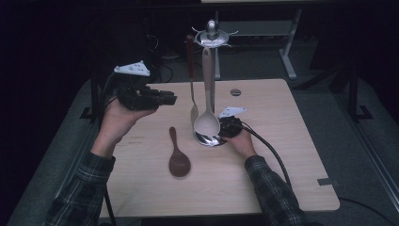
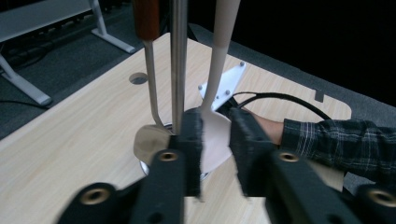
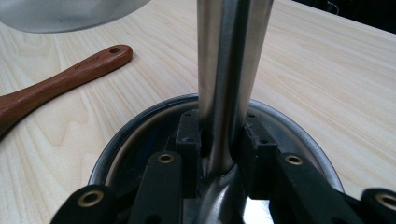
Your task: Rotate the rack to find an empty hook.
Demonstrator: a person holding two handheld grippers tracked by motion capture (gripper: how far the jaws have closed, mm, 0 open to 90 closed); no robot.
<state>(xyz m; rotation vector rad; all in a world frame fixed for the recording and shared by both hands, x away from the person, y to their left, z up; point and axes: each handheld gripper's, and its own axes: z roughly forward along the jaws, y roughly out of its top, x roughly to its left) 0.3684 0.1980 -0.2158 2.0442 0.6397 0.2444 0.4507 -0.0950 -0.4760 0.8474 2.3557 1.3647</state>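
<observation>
A metal utensil stand (image 1: 212, 70) rises from a round base (image 1: 207, 140) at the table's middle. From its top hang a beige spoon (image 1: 207, 123) and a metal utensil with a wooden handle (image 1: 190, 61). My right gripper (image 1: 225, 128) is low beside the base, shut on the foot of the stand's pole (image 3: 229, 60). My left gripper (image 1: 171, 99) is held up in the air left of the stand. Its jaws (image 2: 215, 126) stand a narrow gap apart with nothing between them; the beige spoon (image 2: 219, 46) hangs beyond. A brown wooden spoon (image 1: 178, 157) lies flat on the table.
The light wooden table (image 1: 291, 155) has a round cable hole (image 1: 235, 92) near its far edge. A black cable (image 1: 273, 150) trails from the right gripper towards the front right. Grey frame legs (image 1: 287, 56) stand on the floor behind the table.
</observation>
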